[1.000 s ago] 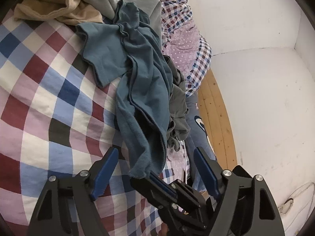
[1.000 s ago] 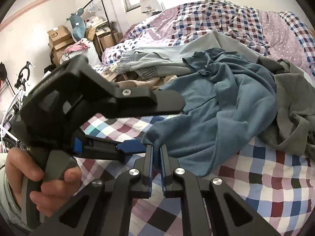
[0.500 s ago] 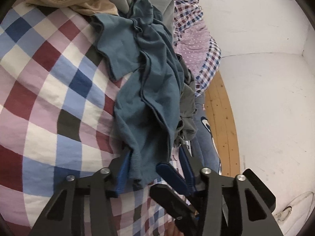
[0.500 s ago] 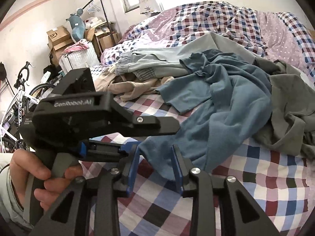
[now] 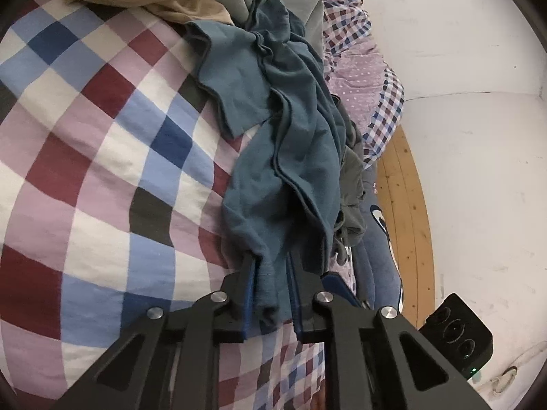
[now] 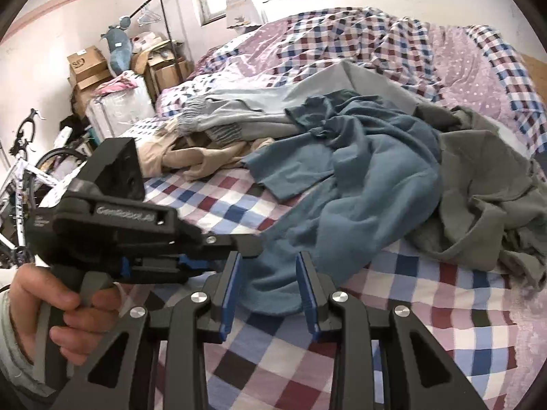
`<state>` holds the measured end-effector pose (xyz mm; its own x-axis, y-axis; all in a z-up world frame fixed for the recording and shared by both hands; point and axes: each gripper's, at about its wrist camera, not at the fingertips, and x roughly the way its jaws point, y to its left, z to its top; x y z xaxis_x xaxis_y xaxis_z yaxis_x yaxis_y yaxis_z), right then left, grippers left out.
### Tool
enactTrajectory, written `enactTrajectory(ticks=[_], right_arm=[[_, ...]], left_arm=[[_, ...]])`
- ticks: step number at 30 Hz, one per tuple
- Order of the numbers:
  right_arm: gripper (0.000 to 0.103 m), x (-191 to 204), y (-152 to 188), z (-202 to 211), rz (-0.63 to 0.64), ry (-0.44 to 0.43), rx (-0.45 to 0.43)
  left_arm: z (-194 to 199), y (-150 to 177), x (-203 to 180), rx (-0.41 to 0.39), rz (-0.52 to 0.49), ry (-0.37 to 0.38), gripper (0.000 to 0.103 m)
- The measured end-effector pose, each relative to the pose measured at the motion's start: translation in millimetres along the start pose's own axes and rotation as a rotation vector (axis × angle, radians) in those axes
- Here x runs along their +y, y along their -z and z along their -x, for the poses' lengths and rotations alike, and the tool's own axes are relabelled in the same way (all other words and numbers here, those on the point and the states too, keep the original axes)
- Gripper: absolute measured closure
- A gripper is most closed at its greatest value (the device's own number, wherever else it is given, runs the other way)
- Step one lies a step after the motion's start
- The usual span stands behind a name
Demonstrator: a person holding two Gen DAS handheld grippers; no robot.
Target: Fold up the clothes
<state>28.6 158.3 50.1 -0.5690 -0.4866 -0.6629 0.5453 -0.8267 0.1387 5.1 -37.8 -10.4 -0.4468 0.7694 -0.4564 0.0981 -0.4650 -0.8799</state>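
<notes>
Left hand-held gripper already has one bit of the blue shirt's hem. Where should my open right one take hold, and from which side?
Take the blue shirt at its near hem edge, the loose rounded flap lying flat on the checked bedspread between the open right hand-held gripper fingers. Come in low from the bed's near side, slightly away from the left hand-held gripper, so the hem can spread between them.

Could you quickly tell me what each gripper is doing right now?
Left gripper: shut on the hem of the blue T-shirt.
Right gripper: open, fingers either side of the same shirt's edge, not gripping.
</notes>
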Motion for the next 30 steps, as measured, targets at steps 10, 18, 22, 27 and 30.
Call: enactTrajectory(ticks=[10, 18, 22, 27, 30], right_arm=[[0.068, -7, -8, -5, 0.053, 0.200, -0.048], [0.068, -15, -8, -22, 0.057, 0.283, -0.006], [0.075, -20, -7, -31, 0.056, 0.324, 0.017], [0.092, -34, -7, -22, -0.015, 0.341, -0.001], [0.096, -43, -8, -10, -0.069, 0.338, -0.033]], left_arm=[[-2, 2, -1, 0.012, -0.029, -0.061, 0.090], [0, 2, 1, 0.009, -0.022, -0.067, 0.097], [0, 2, 1, 0.002, -0.014, -0.067, 0.099], [3, 2, 2, -0.017, -0.009, -0.071, 0.100], [5, 1, 2, -0.031, -0.003, -0.068, 0.100]])
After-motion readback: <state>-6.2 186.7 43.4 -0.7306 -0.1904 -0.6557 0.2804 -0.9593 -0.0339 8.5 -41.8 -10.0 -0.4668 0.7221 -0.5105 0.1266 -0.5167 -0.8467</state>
